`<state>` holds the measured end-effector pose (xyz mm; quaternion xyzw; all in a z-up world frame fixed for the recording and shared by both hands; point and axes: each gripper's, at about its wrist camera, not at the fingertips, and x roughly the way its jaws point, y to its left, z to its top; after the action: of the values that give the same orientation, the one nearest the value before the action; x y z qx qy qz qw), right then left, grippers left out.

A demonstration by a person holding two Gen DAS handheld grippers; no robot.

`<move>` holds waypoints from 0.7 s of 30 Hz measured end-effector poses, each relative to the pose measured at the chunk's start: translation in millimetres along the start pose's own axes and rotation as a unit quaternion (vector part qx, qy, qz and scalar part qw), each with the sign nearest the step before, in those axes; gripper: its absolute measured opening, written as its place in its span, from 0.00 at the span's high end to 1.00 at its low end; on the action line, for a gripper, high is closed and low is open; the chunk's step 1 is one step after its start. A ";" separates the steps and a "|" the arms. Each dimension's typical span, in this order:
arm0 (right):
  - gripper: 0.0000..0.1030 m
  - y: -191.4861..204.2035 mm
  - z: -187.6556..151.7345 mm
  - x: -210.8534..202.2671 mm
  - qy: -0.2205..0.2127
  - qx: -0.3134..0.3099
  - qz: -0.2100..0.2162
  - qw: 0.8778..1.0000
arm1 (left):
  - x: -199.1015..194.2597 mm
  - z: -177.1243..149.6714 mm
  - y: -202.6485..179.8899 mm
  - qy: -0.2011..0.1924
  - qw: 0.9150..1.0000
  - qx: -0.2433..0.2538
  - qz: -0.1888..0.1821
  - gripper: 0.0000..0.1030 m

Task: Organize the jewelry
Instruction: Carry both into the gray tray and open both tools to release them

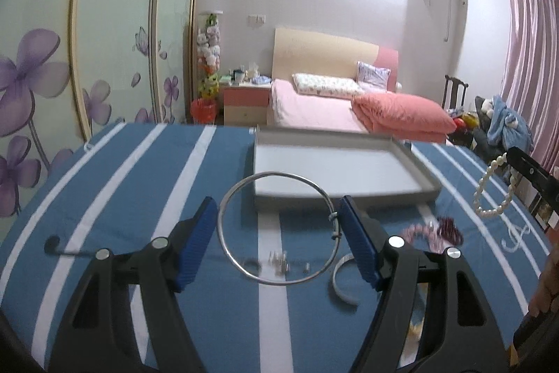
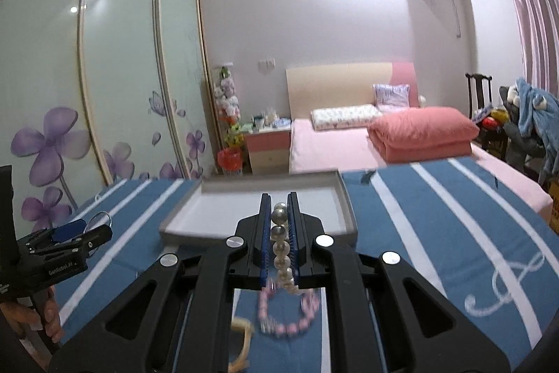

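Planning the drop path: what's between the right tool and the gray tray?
Nothing in the right wrist view: past the right tool, shut on the pearl bracelet, the gray tray follows directly; any cloth strip between is hidden by the fingers.

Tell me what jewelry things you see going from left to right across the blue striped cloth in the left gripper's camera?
Small dark-headed pin → big silver bangle held between the left gripper's blue fingers → white cuff bracelet → pink bead bracelet → dark red bracelet → pearl bracelet hanging from the right gripper.
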<state>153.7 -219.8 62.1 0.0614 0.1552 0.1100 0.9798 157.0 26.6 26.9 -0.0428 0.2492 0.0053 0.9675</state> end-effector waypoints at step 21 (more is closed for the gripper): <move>0.90 -13.2 28.3 137.9 0.020 0.008 0.008 1.000 | 147.7 68.1 -40.2 -0.001 1.000 0.010 -0.003 0.32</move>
<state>293.2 -202.6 46.8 0.0684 0.1747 0.1173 0.9752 320.5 -9.2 18.1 -0.0337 0.2486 0.0001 0.9680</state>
